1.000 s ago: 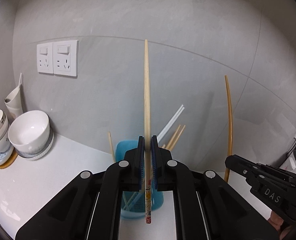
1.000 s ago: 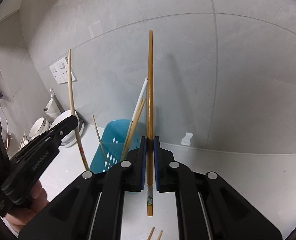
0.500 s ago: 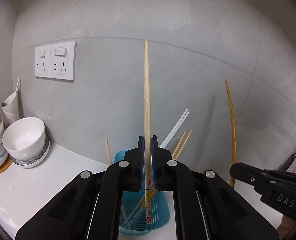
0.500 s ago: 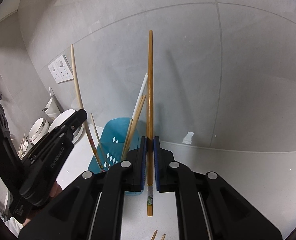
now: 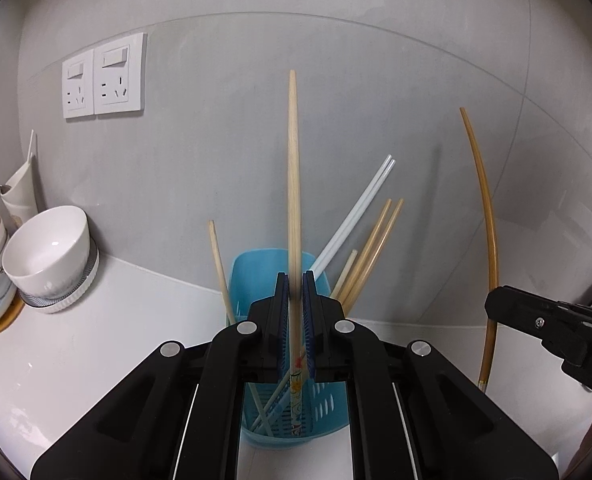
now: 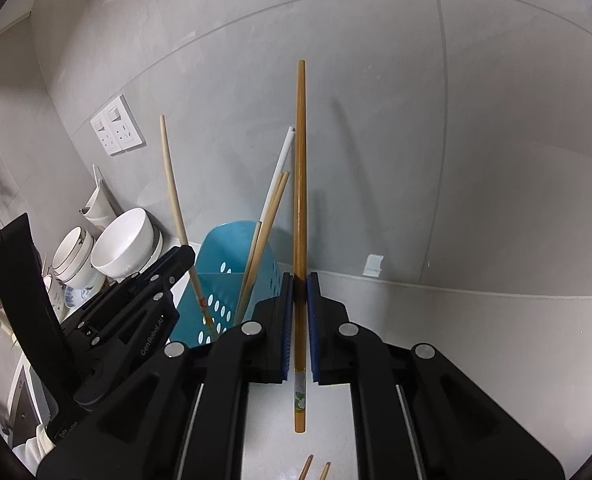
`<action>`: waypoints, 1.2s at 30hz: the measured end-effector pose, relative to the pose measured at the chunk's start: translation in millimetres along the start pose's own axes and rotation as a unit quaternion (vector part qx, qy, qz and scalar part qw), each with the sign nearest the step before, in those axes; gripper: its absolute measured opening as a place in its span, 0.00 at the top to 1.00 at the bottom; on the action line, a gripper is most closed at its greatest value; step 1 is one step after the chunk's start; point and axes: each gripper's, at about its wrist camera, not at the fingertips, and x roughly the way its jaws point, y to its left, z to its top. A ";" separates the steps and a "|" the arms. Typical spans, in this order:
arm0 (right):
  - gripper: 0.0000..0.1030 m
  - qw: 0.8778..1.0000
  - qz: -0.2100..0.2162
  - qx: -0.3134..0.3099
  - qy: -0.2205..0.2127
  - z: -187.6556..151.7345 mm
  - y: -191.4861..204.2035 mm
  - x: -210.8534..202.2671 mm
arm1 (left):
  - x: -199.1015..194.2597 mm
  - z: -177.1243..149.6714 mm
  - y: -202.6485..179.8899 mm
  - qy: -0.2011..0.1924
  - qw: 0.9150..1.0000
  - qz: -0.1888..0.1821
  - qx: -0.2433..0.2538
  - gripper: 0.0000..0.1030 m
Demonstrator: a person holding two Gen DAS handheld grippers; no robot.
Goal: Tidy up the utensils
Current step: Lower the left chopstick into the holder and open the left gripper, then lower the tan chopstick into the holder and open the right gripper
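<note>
A blue perforated utensil basket [image 5: 256, 276] stands against the grey wall and holds several chopsticks, white and wooden. My left gripper [image 5: 295, 280] is right above the basket. A pale wooden chopstick [image 5: 293, 168] stands between its pads, blurred, with its patterned lower end down inside the basket; the jaws look slightly parted around it. My right gripper [image 6: 300, 280] is shut on a darker brown chopstick [image 6: 300, 168], held upright to the right of the basket [image 6: 224, 248]. The left gripper [image 6: 176, 258] also shows in the right wrist view.
White bowls [image 5: 50, 248] stacked on a coaster stand at the left on the white counter [image 5: 108, 320], beside a white jug. A double wall socket [image 5: 104, 76] is above them. Two more wooden chopstick tips [image 6: 315, 470] lie on the counter near me.
My left gripper moved over the basket and lowered; the pale chopstick's lower end went from in front of the basket to inside it. The right gripper stayed nearly still with its chopstick.
</note>
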 end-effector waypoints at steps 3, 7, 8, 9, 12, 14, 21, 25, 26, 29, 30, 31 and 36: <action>0.94 1.000 0.001 -0.002 0.002 -1.2 0.3 0.8 | -4.3 -0.7 -0.3 0.005 1.000 0.007 0.004 0.89; 0.94 1.000 0.004 -0.004 0.002 -0.8 2.1 2.5 | -14.7 -0.3 4.9 0.015 1.000 0.015 -0.002 0.59; 0.94 1.000 0.005 -0.006 0.000 -0.6 3.0 2.9 | -17.8 -0.9 6.6 0.020 1.000 0.017 -0.002 0.56; 0.94 1.000 0.005 -0.007 -0.001 -0.2 3.7 3.0 | -19.0 -0.8 7.6 0.024 1.000 0.019 -0.001 0.51; 0.94 1.000 0.017 -0.003 -0.017 0.6 4.7 2.2 | -23.6 -3.5 11.6 0.043 0.999 0.010 0.003 0.36; 0.94 0.999 0.024 -0.006 -0.028 1.7 8.0 2.7 | -25.1 -6.1 14.2 0.050 0.999 0.012 0.006 0.30; 0.94 0.996 0.058 -0.015 -0.061 7.8 24.6 8.3 | -31.5 -17.5 24.9 0.080 0.997 0.015 0.005 0.10; 0.94 0.994 0.074 -0.025 -0.082 10.4 37.9 12.9 | -34.7 -21.4 34.2 0.090 0.996 0.021 0.001 0.06; 0.94 0.993 0.077 -0.027 -0.085 10.6 40.4 14.4 | -35.0 -22.2 36.1 0.091 0.996 0.023 0.000 0.06; 0.94 0.992 0.082 -0.030 -0.093 9.3 46.5 19.1 | -33.9 -24.7 45.0 0.097 0.995 0.032 -0.008 0.06; 0.94 0.992 0.082 -0.032 -0.096 8.9 48.6 20.8 | -33.5 -25.8 47.8 0.098 0.994 0.036 -0.011 0.06; 0.94 0.991 0.082 -0.033 -0.099 8.2 50.5 22.6 | -33.3 -27.1 50.4 0.099 0.994 0.039 -0.012 0.06; 0.94 0.990 0.085 -0.033 -0.106 4.7 55.0 28.6 | -32.0 -29.4 61.0 0.105 0.993 0.050 -0.021 0.06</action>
